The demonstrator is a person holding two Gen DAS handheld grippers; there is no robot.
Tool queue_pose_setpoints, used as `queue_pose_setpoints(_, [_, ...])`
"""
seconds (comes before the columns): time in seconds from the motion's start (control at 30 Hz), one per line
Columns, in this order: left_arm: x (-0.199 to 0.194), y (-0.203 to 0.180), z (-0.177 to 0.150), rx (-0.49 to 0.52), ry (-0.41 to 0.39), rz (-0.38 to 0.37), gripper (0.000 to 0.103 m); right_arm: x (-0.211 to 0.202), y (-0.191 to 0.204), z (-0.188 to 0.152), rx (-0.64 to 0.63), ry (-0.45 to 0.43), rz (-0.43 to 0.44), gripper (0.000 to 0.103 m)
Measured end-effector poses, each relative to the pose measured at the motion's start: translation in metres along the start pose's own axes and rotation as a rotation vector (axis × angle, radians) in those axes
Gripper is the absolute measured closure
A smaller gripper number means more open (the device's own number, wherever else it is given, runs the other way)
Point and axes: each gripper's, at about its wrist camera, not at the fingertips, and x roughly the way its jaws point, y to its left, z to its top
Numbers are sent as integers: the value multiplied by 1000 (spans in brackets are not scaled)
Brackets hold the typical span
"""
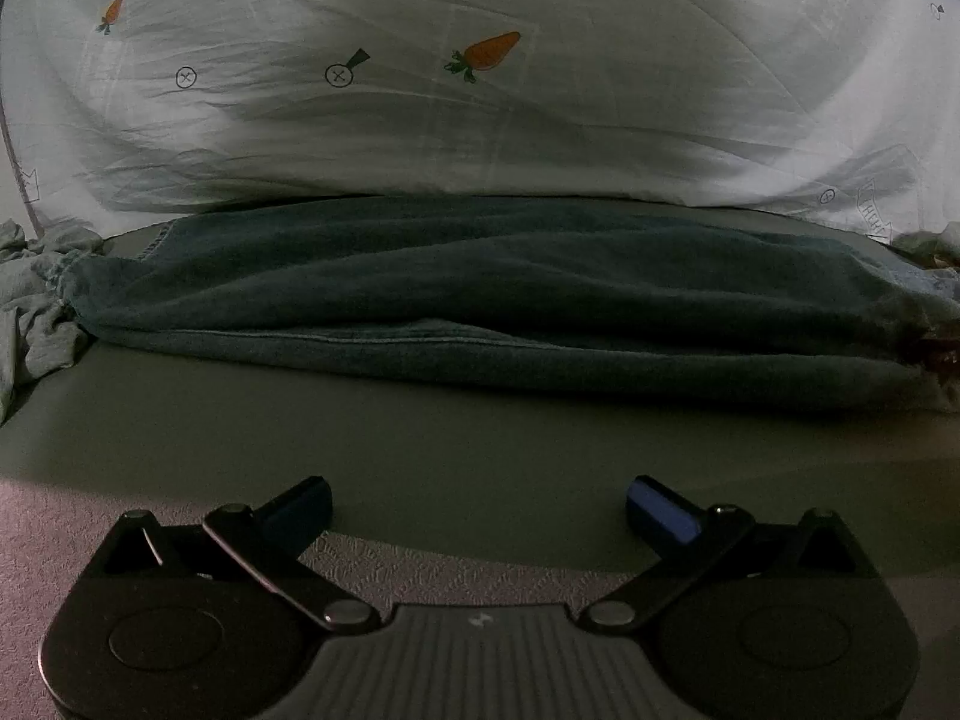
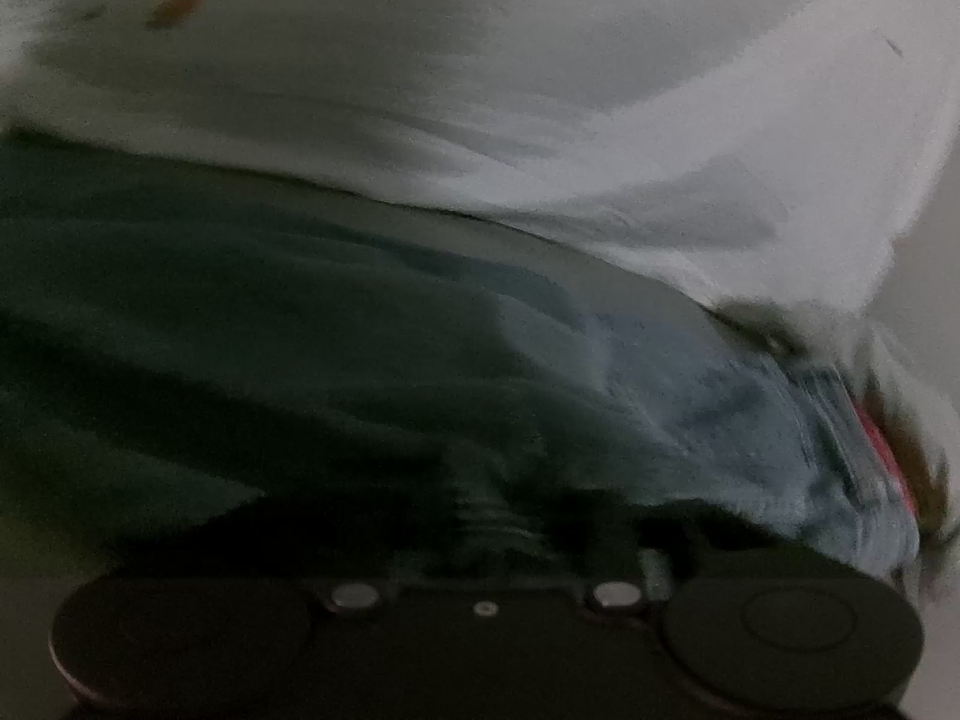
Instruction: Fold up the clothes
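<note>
Backdrop: white wrinkled cotton sheet printed with orange carrots [image 1: 480, 120], from 9 to 3 o'clock.
Garment: dark teal folded denim jeans [image 1: 480, 294], centre, flat on grey tabletop [image 1: 420, 444].
Pile: pale grey crumpled cloth [image 1: 36, 300], 9 o'clock.
Left gripper [image 1: 478, 507]: 6 o'clock, jaws wide apart, empty.
Right gripper [image 2: 486, 525]: blurred against jeans; grip cannot be told.

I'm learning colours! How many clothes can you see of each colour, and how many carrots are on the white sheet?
Dark green clothes: 1, the folded garment
Pale grey-green clothes: 1, the crumpled one
Light blue denim: 1
Orange carrots on the sheet: 2
Total: 3 clothes, 2 carrots
</note>
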Motion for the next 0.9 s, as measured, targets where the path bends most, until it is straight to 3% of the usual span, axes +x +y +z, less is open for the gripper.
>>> queue_pose_setpoints(0.13, [0,1,0,-1,0,-1,0,-41,-8,2,-10,-55,-38,92])
queue_pose_setpoints(0.3, [-1,2,0,0,0,-3,0,-41,-7,-31,-25,67,-5,92])
queue_pose_setpoints(0.43, [-1,3,1,1,0,-5,0,-67,-3,-27,-51,3,-44,91])
queue_pose_setpoints(0.5, [-1,3,1,1,0,-5,0,-65,2,-30,-56,33,-28,91])
queue_pose_setpoints(0.57, [-1,3,1,2,0,-6,0,-50,-2,-40,-24,136,17,92])
queue_pose_setpoints(0.67, [-1,2,1,3,1,-6,0,-61,-23,-44,117,173,84,91])
queue_pose_setpoints(0.73, [-1,2,1,4,0,-4,0,-78,-50,-47,286,147,156,72])
queue_pose_setpoints(0.77, [-1,2,1,4,0,-4,0,-83,-64,-51,360,134,160,49])
queue_pose_setpoints(0.8, [-1,2,2,4,0,-4,0,-87,-77,-55,432,120,159,35])
queue_pose_setpoints(0.9, [-2,2,2,4,1,-5,0,-73,-120,-68,580,123,66,31])
